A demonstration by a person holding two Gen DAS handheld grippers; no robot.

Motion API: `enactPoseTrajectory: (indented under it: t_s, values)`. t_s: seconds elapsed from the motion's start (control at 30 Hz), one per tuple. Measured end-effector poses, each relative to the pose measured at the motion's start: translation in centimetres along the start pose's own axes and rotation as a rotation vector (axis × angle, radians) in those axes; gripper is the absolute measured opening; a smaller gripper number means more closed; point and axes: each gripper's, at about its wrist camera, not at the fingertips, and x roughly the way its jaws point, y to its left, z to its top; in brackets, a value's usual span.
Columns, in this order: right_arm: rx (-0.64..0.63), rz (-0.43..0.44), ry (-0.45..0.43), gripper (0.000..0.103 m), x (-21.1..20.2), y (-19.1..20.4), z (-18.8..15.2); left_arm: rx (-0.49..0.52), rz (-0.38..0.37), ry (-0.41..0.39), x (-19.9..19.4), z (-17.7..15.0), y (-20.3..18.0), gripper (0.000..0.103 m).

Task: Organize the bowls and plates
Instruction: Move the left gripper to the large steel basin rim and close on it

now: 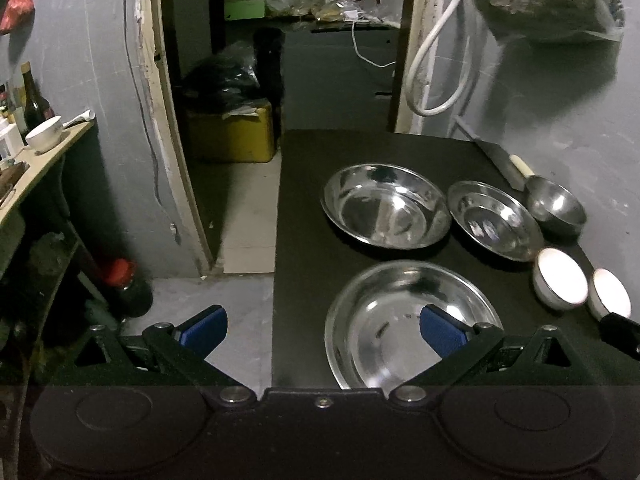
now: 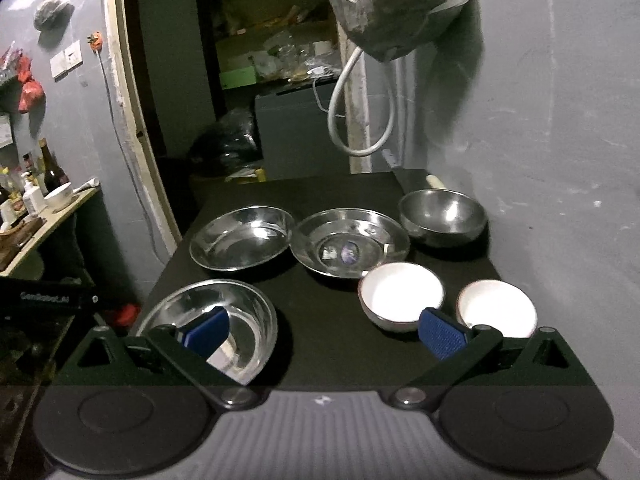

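On a black table (image 1: 304, 208) (image 2: 332, 328) lie three shallow steel plates: a near one (image 1: 384, 344) (image 2: 248, 308), a far left one (image 1: 386, 206) (image 2: 242, 238) and a far middle one (image 1: 494, 220) (image 2: 350, 242). A steel bowl (image 1: 556, 204) (image 2: 442, 214) stands at the far right. Two white bowls (image 1: 560, 278) (image 1: 610, 294) (image 2: 402, 296) (image 2: 496, 308) sit at the near right. My left gripper (image 1: 322, 330) is open over the table's left edge, its right finger above the near plate. My right gripper (image 2: 324, 332) is open above the table's near side, holding nothing.
A knife with a pale handle (image 1: 520, 168) lies at the far right corner. A filled plastic bag (image 1: 548, 0) (image 2: 400, 8) and a white hose (image 1: 436, 68) hang on the wall. A doorway (image 1: 248, 120) opens behind; a shelf with bottles (image 1: 36, 148) and a white bowl stands at left.
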Motion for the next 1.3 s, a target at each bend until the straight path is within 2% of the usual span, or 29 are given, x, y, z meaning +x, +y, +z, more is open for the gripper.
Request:
enactPoseTrajectory:
  t_s: [0.1,0.3,0.57,0.93,1.3]
  values:
    - [0.01,0.003,0.015,0.103,1.4,0.1,1.1,0.009,0.006,0.009,1.1,1.3,0.2,0.102]
    - [0.046,-0.053,0.033,0.103,3.5,0.9,3.9,0.035,-0.012,0.046,4.2,4.6,1.4,0.102]
    - [0.061,-0.09,0.028,0.103,6.1,2.9,7.0,0.042,-0.073,0.015,8.3,9.3,3.2,0.102]
    - [0.101,-0.113,0.052,0.103,10.3,5.8,6.6,0.121,-0.124,0.036,14.1,11.9,4.5,0.102]
    - [0.191,-0.122,0.142,0.103,15.2,6.4,5.4,0.183,-0.186,0.079,19.1,12.5,4.1,0.102]
